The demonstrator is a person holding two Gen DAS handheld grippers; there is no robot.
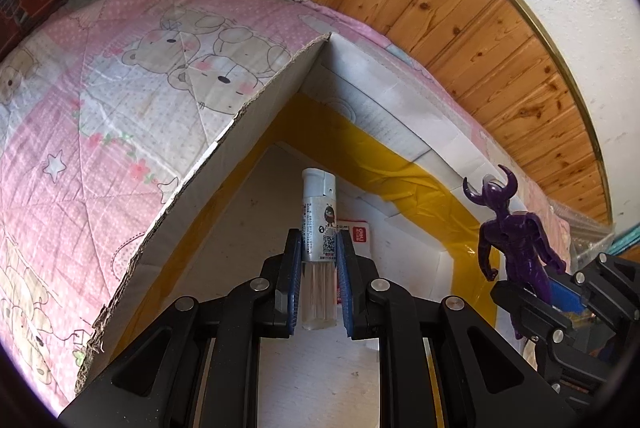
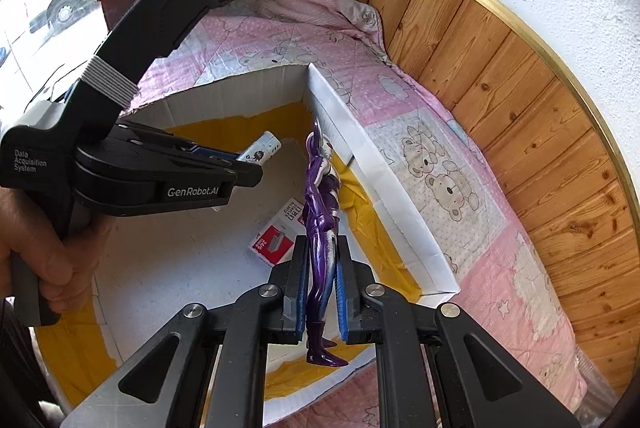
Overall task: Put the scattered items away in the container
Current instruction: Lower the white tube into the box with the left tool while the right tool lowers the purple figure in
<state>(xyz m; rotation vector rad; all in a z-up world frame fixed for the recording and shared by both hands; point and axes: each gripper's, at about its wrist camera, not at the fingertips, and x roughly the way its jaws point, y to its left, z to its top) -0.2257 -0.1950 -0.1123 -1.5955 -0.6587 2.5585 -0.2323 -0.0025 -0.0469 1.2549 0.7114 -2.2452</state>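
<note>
Step in hand: placement. Both grippers are loaded and held over the open box (image 2: pixel 380 163), which sits on a bed w/ pink quilt (image 1: pixel 120 75).

Right gripper (image 2: pixel 319 292): jaws closed on the purple figure (image 2: pixel 320 211), gripped at the legs. Feet hang out near the camera; head and horns point away, toward the far box corner. Figure is clear of the box floor, close to the right wall.

Left gripper (image 1: pixel 319 280): jaws closed on the tube (image 1: pixel 318 228), pads on its labelled middle. Clear end sits back betw. the jaws; white cap projects forward over the box floor.

Box floor, further out: a red-and-white staple pack (image 2: pixel 280 236) lies flat, already inside, approx. below both loads.

Next move calls for: lower each item near the floor, then part the jaws. Judgement: release one at a time, since the grippers are near each other and could foul. Keep the figure's horns off the right wall during descent.
</note>
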